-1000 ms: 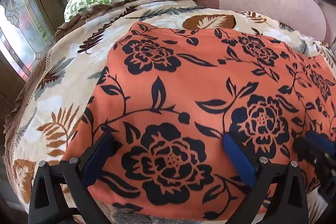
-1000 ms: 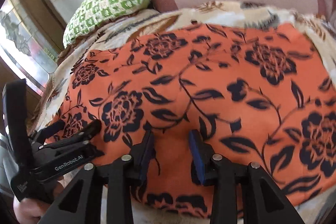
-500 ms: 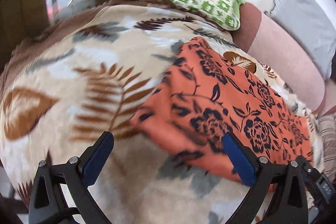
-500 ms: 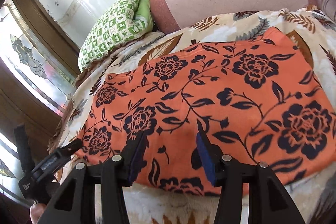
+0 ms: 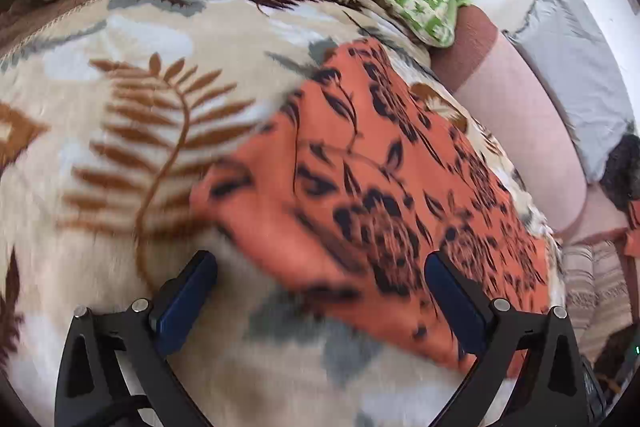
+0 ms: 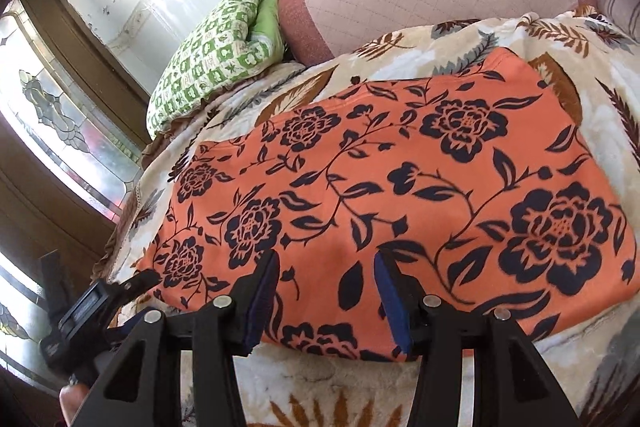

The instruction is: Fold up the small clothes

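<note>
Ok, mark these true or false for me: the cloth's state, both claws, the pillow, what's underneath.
1. The orange cloth with black flowers lies spread flat. True.
2. The right claw is clamped on a lifted corner. False: its jaws stand apart above the cloth's near edge, holding nothing.
3. The left claw is wide open, at the cloth's left corner. True.
4. The green-and-white checked pillow lies on the cloth. False: it lies beyond it, apart.
5. The cloth rests on a bare wooden table. False: on a cream leaf-print blanket.

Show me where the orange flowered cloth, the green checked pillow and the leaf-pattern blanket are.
orange flowered cloth (image 6: 400, 187): right wrist view, middle of the fabric.
green checked pillow (image 6: 212, 63): right wrist view, its patterned face.
leaf-pattern blanket (image 5: 132, 131): left wrist view, bare part with fern print.
</note>
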Available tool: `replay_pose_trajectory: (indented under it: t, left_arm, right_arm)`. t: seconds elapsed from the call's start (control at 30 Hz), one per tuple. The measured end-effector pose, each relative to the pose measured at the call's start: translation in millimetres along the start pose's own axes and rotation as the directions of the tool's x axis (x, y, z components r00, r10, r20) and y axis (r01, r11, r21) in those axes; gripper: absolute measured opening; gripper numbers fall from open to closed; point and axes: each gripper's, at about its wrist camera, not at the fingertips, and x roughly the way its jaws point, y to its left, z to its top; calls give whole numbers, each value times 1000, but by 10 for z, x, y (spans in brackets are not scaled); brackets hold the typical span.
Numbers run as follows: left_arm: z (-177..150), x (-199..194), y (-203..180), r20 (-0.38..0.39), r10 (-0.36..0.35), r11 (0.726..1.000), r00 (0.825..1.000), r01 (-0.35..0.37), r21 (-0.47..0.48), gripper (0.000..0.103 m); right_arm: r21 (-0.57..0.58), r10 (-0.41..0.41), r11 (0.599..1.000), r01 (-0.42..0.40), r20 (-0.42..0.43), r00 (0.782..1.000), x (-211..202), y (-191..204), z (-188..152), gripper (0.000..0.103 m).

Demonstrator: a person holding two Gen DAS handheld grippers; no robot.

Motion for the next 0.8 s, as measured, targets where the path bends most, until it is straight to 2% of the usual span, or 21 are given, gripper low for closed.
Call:
replay_pose_trajectory:
  t: [0.17,0.2,0.23,0.27,0.33,0.4,0.5,0.57,0.6,0.63,0.67,0.7,0.77,0.8]
  left_arm:
    - [136,163,-82,41,0,1000,999,-1,28,102]
    - [140,174,-97,50,-6,999,999,4,38,96]
    - [150,192,-115,57,-10,999,998,7,50,84]
    - [158,217,-125,63,-8,998,998,4,58,77]
    - [162,267,-136,65,-20,998,998,15,68,48]
    - [156,281,-136,61,-50,997,997,45,69,39]
    - [141,313,-185,49,-81,993,996,76,86,39]
    - [123,343,-226,53,-89,992,995,84,95,53]
    - [116,345,-247,54,-107,990,993,101,98,67]
    - [111,352,-292,52,-122,987,991,116,110,76]
    - [98,353,-331,54,-113,986,992,105,132,76]
    - [84,366,-368,57,-96,984,994,86,157,76]
    - [59,376,-400,73,-60,982,996,46,184,62]
    - [66,385,-395,72,-55,982,996,41,187,39]
  right_arm:
    - [54,-4,999,4,2,1000,47,-172,108,53]
    - [59,-4,998,4,2,1000,54,-194,121,53]
    - [60,-3,998,3,2,1000,59,-206,131,53]
    - [57,-2,998,1,2,1000,64,-211,137,53]
    - [53,2,999,-2,0,1000,74,-204,143,53]
    - [53,15,999,-15,1,1000,83,-188,143,53]
    - [35,24,999,-24,7,1000,85,-138,133,53]
    - [22,24,999,-24,10,1000,89,-100,126,53]
    - [16,22,1000,-22,9,1000,97,-86,122,53]
    - [13,21,1000,-21,7,1000,104,-77,117,53]
    - [12,20,1000,-20,2,1000,123,-72,111,53]
    - [14,20,1000,-20,-1,1000,134,-74,108,53]
    - [13,22,1000,-22,-9,1000,167,-64,95,53]
    - [6,22,1000,-22,-11,1000,184,-45,86,53]
